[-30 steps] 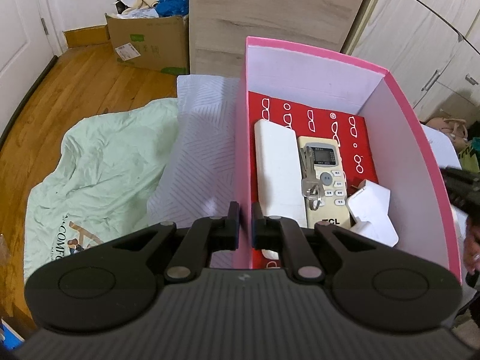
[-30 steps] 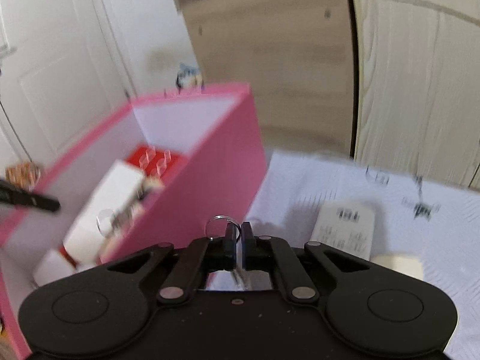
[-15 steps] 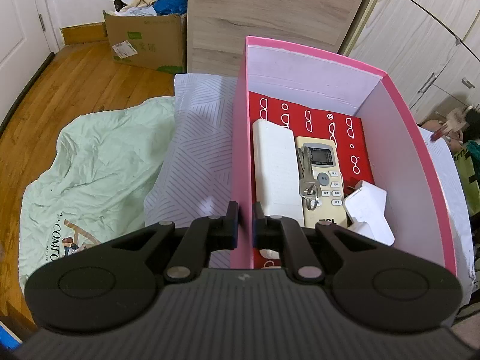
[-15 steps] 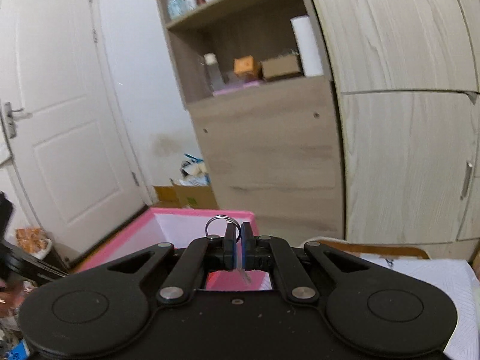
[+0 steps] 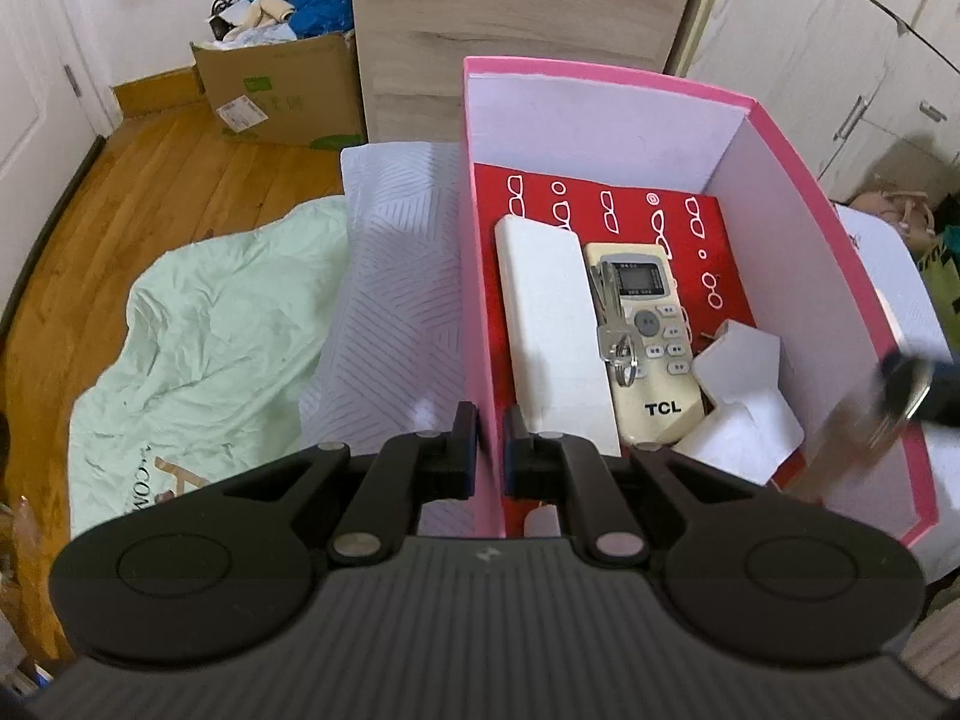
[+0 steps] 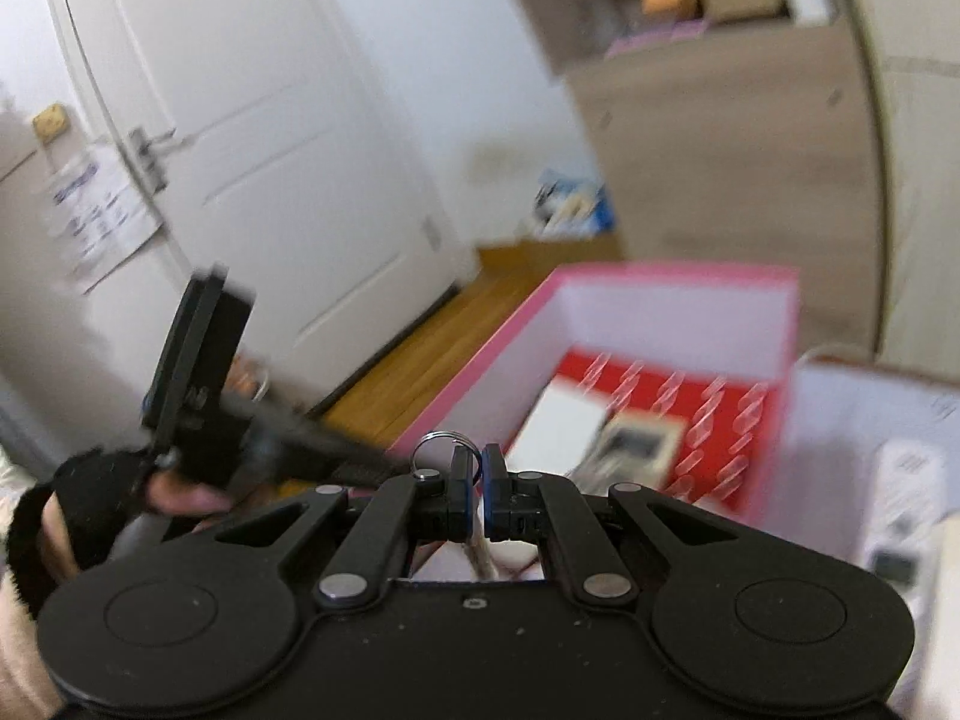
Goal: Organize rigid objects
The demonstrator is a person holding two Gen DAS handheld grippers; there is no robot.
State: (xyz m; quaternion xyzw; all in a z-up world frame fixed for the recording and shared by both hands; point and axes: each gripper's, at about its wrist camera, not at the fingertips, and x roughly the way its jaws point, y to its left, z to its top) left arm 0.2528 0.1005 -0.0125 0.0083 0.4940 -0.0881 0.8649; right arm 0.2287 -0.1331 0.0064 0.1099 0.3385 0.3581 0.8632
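A pink box point(image 5: 600, 69) with a red patterned floor stands on the bed. My left gripper point(image 5: 491, 456) is shut on its left wall, one finger on each side. Inside lie a white block point(image 5: 552, 324), a cream TCL remote point(image 5: 654, 372) with a bunch of keys point(image 5: 615, 330) on it, and white adapters point(image 5: 750, 396). My right gripper point(image 6: 474, 480) is shut on a key whose ring point(image 6: 447, 450) sticks up by the left finger. In the left wrist view the right gripper point(image 5: 900, 390) shows blurred above the box's right wall.
A white remote point(image 6: 900, 498) lies on the patterned sheet point(image 5: 390, 300) right of the box. A green blanket point(image 5: 210, 330) hangs to the wood floor point(image 5: 150, 180). Behind are a cardboard box point(image 5: 282, 90), wardrobes point(image 5: 810, 60) and a white door point(image 6: 240, 120). A hand point(image 6: 180, 492) holds the left gripper.
My right gripper, still holding the key, lifted off the sheet, swung up and left, and now points down over the box's right side. The left gripper kept its grip on the wall.
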